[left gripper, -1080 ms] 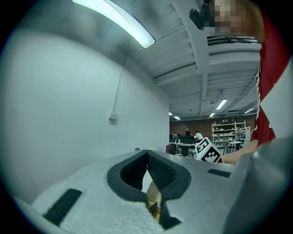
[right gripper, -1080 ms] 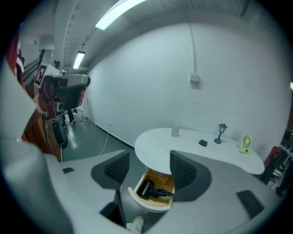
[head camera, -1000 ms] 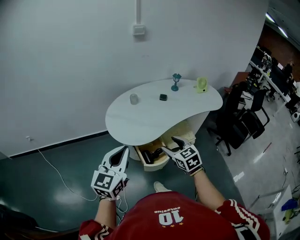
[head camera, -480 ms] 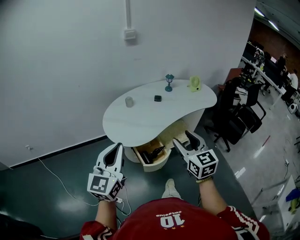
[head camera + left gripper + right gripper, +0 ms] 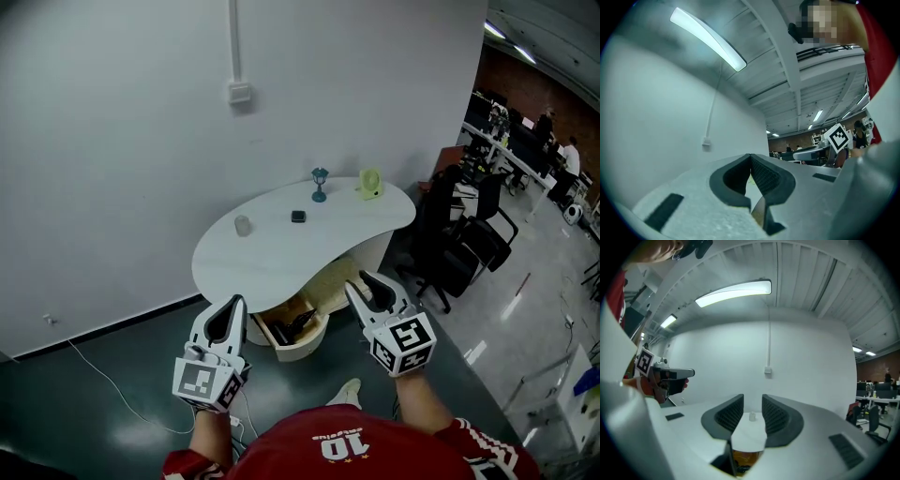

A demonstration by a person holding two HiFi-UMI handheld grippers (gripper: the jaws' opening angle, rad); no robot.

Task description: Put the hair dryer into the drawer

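Hair dryer (image 5: 296,325) lies in the open drawer (image 5: 300,352) under the surface's (image 5: 272,262) near edge. Left tool (image 5: 232,305) hovers empty, jaws together. Right tool (image 5: 365,285) is closing on nothing. Placing looks done; next, probably, push the drawer shut.

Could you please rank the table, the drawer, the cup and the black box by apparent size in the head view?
1. table
2. drawer
3. cup and black box: both tiny, too alike to rank.
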